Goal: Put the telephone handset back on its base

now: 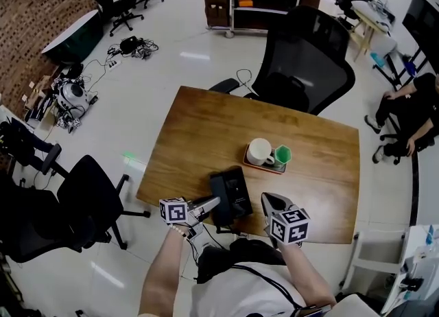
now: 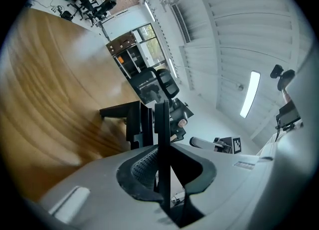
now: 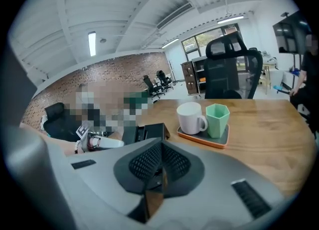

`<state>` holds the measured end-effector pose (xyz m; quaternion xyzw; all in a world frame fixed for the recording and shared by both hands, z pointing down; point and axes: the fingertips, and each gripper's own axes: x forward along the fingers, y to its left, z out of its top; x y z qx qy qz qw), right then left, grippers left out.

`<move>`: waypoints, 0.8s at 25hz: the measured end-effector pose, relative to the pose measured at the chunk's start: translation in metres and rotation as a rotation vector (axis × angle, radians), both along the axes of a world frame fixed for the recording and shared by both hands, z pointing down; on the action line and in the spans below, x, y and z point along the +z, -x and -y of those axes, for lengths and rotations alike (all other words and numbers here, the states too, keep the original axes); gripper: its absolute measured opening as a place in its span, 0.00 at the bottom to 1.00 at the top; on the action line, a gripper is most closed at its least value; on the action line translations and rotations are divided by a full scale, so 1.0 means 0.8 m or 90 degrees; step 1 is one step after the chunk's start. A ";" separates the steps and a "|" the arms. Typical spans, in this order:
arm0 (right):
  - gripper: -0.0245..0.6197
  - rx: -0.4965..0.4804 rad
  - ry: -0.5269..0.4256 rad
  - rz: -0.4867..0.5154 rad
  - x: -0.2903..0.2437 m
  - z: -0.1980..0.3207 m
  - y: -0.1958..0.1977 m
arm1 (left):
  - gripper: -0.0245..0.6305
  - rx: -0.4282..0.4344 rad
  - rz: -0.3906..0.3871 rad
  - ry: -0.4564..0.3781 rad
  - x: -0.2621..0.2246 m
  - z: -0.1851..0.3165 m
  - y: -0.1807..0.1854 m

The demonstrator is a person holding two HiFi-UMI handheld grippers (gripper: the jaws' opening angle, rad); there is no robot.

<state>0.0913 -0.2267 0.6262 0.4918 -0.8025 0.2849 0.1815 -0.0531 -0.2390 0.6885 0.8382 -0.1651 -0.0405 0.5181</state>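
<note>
A black telephone base (image 1: 236,189) lies near the front edge of the wooden table (image 1: 206,130). My left gripper (image 1: 213,204) reaches in from the left, shut on the black handset (image 1: 220,199), which hangs at the base's left side. In the left gripper view the handset (image 2: 162,124) stands edge-on between the pads, with the base (image 2: 122,117) just beyond. To the right of the base, my right gripper (image 1: 269,200) is shut with nothing in it. Its view shows the pads (image 3: 172,162) meeting and the base (image 3: 149,132) ahead on the left.
An orange-rimmed tray (image 1: 255,166) with a white mug (image 1: 259,151) and a green cup (image 1: 282,154) stands just behind the base. A black office chair (image 1: 305,62) sits at the table's far side, another (image 1: 89,192) to the left. A seated person (image 1: 405,113) is at far right.
</note>
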 end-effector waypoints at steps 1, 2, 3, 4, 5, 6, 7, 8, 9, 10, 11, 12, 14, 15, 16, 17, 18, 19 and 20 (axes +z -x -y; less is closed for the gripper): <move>0.04 0.001 0.000 -0.001 0.001 0.001 -0.001 | 0.15 0.001 -0.001 0.001 0.002 0.002 -0.001; 0.04 0.001 0.001 -0.002 0.002 0.002 -0.002 | 0.15 0.000 -0.003 0.002 0.003 0.004 -0.002; 0.04 0.001 0.003 -0.004 0.003 0.002 -0.004 | 0.15 -0.001 -0.005 0.004 0.005 0.006 -0.002; 0.04 0.001 0.004 -0.005 0.006 0.002 -0.006 | 0.15 -0.003 -0.006 0.004 0.007 0.007 -0.003; 0.04 0.002 0.006 -0.005 0.008 0.002 -0.007 | 0.15 -0.004 -0.007 0.002 0.008 0.008 -0.003; 0.04 0.003 0.007 -0.005 0.010 0.001 -0.009 | 0.15 -0.005 -0.008 0.000 0.008 0.009 -0.004; 0.04 0.004 0.008 -0.005 0.011 0.001 -0.010 | 0.15 -0.005 -0.007 -0.002 0.009 0.010 -0.005; 0.04 0.004 0.009 -0.005 0.011 0.000 -0.011 | 0.15 -0.007 -0.006 -0.002 0.010 0.011 -0.005; 0.04 0.003 0.010 -0.005 0.012 0.000 -0.011 | 0.15 -0.010 -0.005 -0.003 0.011 0.012 -0.005; 0.04 0.002 0.010 -0.004 0.012 0.000 -0.011 | 0.15 -0.013 -0.004 -0.002 0.012 0.012 -0.004; 0.04 0.001 0.010 -0.004 0.012 0.000 -0.011 | 0.15 -0.017 -0.002 0.000 0.014 0.013 -0.003; 0.04 0.000 0.010 -0.004 0.012 0.000 -0.011 | 0.15 -0.021 0.000 0.003 0.017 0.014 -0.002; 0.04 -0.002 0.010 -0.004 0.012 0.000 -0.011 | 0.15 -0.029 0.007 0.004 0.022 0.015 -0.001; 0.04 -0.004 0.010 -0.004 0.012 0.000 -0.010 | 0.15 -0.031 0.010 0.002 0.022 0.015 -0.001; 0.04 -0.005 0.010 -0.004 0.012 0.000 -0.010 | 0.15 -0.033 0.014 0.000 0.023 0.016 -0.001; 0.04 -0.006 0.010 -0.004 0.013 0.001 -0.010 | 0.15 -0.035 0.017 -0.002 0.023 0.017 -0.002; 0.04 -0.006 0.010 -0.004 0.013 0.001 -0.010 | 0.15 -0.036 0.021 -0.002 0.025 0.018 -0.003; 0.04 -0.007 0.011 -0.004 0.014 0.002 -0.011 | 0.15 -0.037 0.028 0.001 0.028 0.019 -0.004; 0.04 -0.007 0.011 -0.004 0.014 0.002 -0.011 | 0.15 -0.039 0.035 0.003 0.031 0.019 -0.004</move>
